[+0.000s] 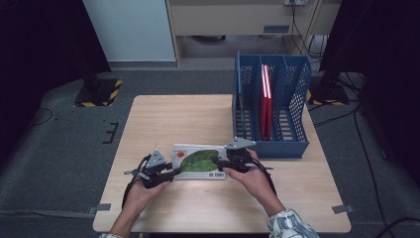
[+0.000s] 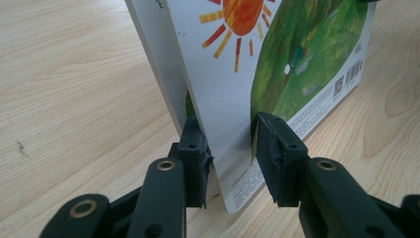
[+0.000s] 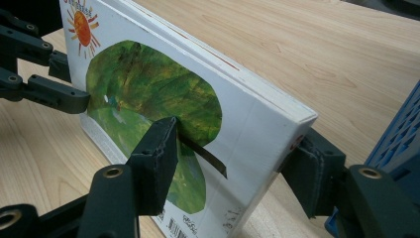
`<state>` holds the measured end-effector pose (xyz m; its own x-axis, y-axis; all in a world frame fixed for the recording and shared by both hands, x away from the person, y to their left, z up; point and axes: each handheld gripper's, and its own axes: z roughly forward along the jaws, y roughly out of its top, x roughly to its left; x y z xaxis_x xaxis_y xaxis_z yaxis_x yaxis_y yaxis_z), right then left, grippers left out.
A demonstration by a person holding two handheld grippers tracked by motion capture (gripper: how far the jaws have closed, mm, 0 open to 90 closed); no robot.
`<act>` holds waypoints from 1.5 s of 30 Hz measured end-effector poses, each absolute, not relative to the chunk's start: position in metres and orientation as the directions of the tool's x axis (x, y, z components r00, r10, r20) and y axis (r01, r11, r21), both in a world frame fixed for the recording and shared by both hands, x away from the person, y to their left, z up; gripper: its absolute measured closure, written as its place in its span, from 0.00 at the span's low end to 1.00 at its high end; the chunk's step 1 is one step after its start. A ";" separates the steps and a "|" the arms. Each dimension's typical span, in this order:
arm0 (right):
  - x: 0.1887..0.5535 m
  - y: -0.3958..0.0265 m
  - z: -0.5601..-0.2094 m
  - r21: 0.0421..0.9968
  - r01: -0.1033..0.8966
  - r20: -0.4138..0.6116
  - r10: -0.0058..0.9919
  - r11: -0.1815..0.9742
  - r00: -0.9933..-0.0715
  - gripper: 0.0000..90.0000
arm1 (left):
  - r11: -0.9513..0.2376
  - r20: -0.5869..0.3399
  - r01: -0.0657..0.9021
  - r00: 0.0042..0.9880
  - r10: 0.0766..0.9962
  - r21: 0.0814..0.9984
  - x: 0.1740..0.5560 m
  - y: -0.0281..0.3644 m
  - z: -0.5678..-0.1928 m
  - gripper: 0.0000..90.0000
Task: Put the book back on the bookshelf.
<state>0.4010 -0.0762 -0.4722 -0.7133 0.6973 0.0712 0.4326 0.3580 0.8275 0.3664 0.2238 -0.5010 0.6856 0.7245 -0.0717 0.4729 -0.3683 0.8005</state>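
Note:
A white board book (image 1: 198, 161) with a green leaf and an orange sun on its cover lies on the wooden table (image 1: 173, 119), between both hands. My left gripper (image 1: 176, 172) is shut on its left end; in the left gripper view the pads (image 2: 271, 144) press both faces of the book (image 2: 237, 74). My right gripper (image 1: 220, 162) is at the right end. In the right gripper view its jaws (image 3: 233, 158) straddle the book (image 3: 148, 89) near a corner. One pad (image 3: 161, 144) sits just off the cover, so I read it as open. The left gripper (image 3: 69, 82) shows at the far end.
A blue file rack (image 1: 297, 144) stands at the right of the table, just beyond my right hand, with red books (image 1: 266, 99) upright in one slot. Its corner (image 3: 396, 134) shows close by in the right gripper view. Bare wood lies to the left and front.

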 end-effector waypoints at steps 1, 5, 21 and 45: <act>0.400 -0.076 -0.472 0.828 0.428 0.065 0.697 0.362 -0.714 0.45 | -0.368 -0.075 0.474 0.686 0.723 0.800 0.366 0.224 -0.501 0.72; 0.396 -0.076 -0.470 0.828 0.423 0.063 0.688 0.368 -0.723 0.44 | -0.372 -0.074 0.475 0.689 0.720 0.797 0.364 0.224 -0.501 0.72; 0.381 -0.081 -0.468 0.842 0.392 0.061 0.657 0.371 -0.752 0.45 | -0.379 -0.081 0.478 0.698 0.711 0.792 0.359 0.226 -0.502 0.73; 0.364 -0.080 -0.464 0.844 0.356 0.053 0.599 0.400 -0.799 0.43 | -0.388 -0.080 0.511 0.676 0.733 0.767 0.357 0.226 -0.506 0.66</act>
<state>0.3644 -0.0796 -0.4643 -0.7993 0.5985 0.0534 0.3561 0.4003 0.8444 0.3574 0.2264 -0.5058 0.6757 0.7329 -0.0796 0.5115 -0.3883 0.7666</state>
